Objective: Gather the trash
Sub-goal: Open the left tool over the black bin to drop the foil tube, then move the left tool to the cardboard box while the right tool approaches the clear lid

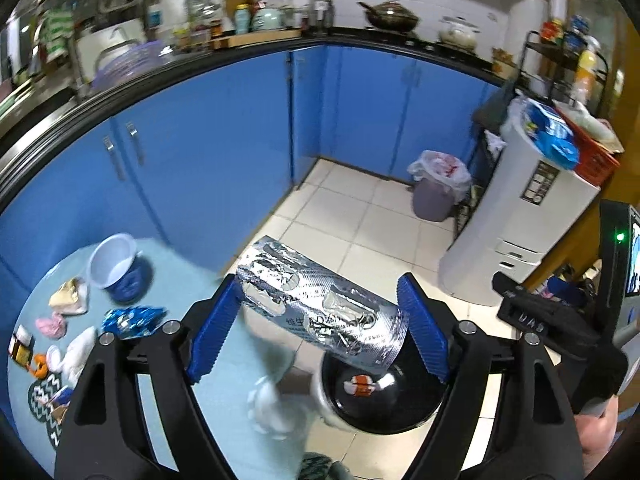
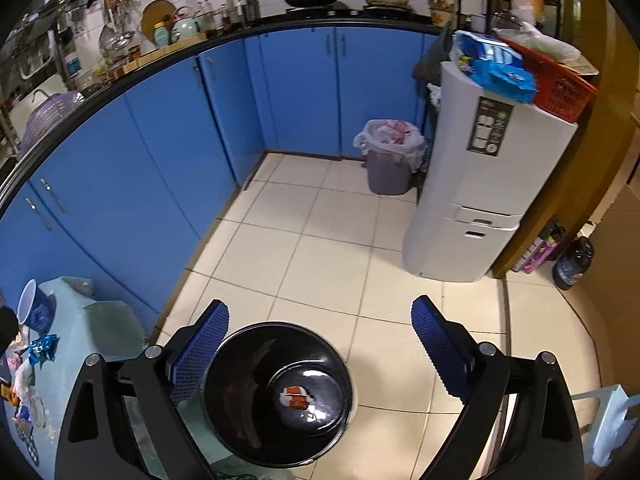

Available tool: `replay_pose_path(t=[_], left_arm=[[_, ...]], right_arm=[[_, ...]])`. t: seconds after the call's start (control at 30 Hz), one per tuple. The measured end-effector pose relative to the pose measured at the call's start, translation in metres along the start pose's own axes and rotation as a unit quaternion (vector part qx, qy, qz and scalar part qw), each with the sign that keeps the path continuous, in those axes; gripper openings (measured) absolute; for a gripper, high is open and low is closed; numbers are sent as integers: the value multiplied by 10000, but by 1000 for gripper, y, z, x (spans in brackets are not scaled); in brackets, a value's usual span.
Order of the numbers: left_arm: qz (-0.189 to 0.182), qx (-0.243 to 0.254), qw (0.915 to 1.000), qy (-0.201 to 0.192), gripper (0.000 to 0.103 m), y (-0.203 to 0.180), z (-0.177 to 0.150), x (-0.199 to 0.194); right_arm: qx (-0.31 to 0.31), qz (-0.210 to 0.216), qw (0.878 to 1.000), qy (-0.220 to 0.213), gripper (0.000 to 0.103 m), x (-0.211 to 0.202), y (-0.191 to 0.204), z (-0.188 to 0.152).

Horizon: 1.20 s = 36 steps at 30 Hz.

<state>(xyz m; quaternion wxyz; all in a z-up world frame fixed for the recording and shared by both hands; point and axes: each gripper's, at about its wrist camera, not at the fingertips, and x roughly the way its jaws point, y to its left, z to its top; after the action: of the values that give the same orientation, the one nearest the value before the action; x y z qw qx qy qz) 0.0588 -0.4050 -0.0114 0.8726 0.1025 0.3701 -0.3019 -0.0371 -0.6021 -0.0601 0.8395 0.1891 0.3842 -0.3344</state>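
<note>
The foil blister pack lies between the fingers of the left gripper, above the black bin and the counter's right edge. Its long axis runs slantwise from upper left to lower right, the lower end curling down toward the bin's mouth. Black Chinese print runs along its lower edge; only the characters "维生" can be made out. The blue ribbed fingers stand wide apart; the pack's upper end lies against the left one, and whether the right one presses on the other end cannot be told.

The right gripper is spread wide and holds nothing, its fingers either side of the bin, which has an orange-and-white wrapper on its bottom. In the left wrist view the right gripper's black body bears raised letters reading roughly "UAS".

On the light blue counter, toward its left edge, lie an overturned blue and white cup, a blue foil wrapper, a pink scrap and crumpled white tissue.

Farther off on the tiled floor a grey bin with a white liner stands in the corner by the blue cabinets, beside a white appliance with a dark label too small to read.
</note>
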Motion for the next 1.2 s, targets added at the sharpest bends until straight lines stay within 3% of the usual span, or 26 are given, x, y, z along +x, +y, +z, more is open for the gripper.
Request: replay_pose_path(t=[0.07,0.17,0.37,0.6,0.93,1.2], left_arm=[[-85,57,9999,-7,84,-11,5,3],[-93,93,9999,-87,97,-22,12,5],[-32,114,9999,-77,99,-31,16,9],[200,-75,9998,-30,99,-14,13,5],[804,-296,9963,-81,99,32,-8,-13],[1381,-758,9875,-47,99,107,-36,-36]], right_arm=[[40,-54,10000,-10,90,-1,-8,0],[98,-108,9999,-22,90,-1,-18,1],[156,-97,9998,-13,90,1,-25,1],[65,-6,10000,-12,90,0,-14,-1],[-313,279,9990,-156,90,-12,34,-10],[-836,795,9932,-178,90,-26,105,-24]])
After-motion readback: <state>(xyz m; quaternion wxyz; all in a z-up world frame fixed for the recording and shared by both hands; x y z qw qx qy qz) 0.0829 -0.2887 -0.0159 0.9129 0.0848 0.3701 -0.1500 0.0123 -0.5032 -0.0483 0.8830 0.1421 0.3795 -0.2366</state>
